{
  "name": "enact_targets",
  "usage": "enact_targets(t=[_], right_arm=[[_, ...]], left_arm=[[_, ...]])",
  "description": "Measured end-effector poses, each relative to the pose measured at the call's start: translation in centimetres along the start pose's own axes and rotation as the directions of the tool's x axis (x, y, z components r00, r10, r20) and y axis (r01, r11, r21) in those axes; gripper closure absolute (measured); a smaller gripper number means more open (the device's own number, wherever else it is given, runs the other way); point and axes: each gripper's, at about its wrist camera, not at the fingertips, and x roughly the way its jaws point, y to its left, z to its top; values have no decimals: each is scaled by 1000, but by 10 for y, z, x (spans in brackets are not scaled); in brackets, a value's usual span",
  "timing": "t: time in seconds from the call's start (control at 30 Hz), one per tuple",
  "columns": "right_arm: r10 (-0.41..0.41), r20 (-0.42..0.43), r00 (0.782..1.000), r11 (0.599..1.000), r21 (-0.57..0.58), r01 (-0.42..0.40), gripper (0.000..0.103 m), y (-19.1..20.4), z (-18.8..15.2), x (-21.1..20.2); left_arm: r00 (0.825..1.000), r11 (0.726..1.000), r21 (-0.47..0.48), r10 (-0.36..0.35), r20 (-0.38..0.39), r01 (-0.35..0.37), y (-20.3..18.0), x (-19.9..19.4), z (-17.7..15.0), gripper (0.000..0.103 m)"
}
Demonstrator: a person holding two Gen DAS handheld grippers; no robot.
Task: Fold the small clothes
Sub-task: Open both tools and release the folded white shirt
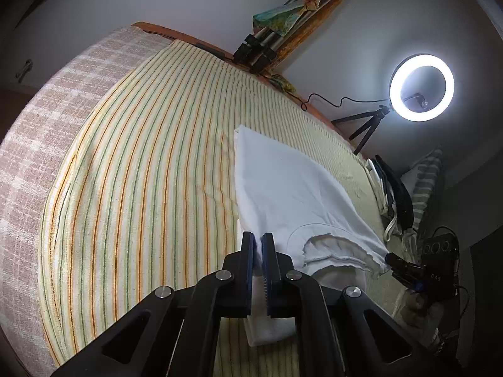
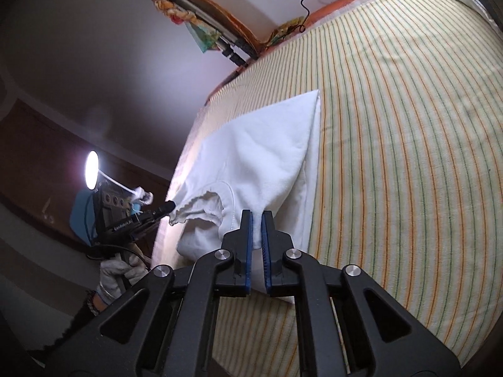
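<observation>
left wrist view: the left gripper is pinched nearly closed on a corner of the white shirt, which lies on the striped bedsheet.

right wrist view: the right gripper likewise clamps the shirt's neckline end. the fold will likely go best if both corners are carried level.

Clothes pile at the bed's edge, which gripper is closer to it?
Right. The right gripper pinches the white shirt close beside the clothes pile; the left gripper grips the shirt's opposite side, farther away.
</observation>
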Motion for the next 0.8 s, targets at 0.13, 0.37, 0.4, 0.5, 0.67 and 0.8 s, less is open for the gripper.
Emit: enact_targets(t=[0.13,0.37,0.4,0.5,0.67,0.8], right_arm=[[31,12,999,999,34,-32,96,3,-2,-8],[24,-43,999,999,43,-22,97,6,-19,-15],[16,-50,999,999,44,-13,97,4,-20,-15],[13,-58,998,998,66,-10,97,-2,-23,-14],[12,-61,998,998,56,-9,97,-1,-26,-17],[-71,-118,991,997,25,74,97,-4,-36,-5]], left_arm=[[1000,1000,2,-19,9,19,-8,-12,-5,101],[997,994,92,68,-49,-63,-16,-6,-38,101],[995,993,100,77,-57,-71,-15,-4,-42,101],[995,993,89,78,-68,-72,-11,-3,-48,101],[994,990,115,90,-63,-82,-14,-8,-53,101],[987,980,155,139,-82,-126,-16,0,-62,101]])
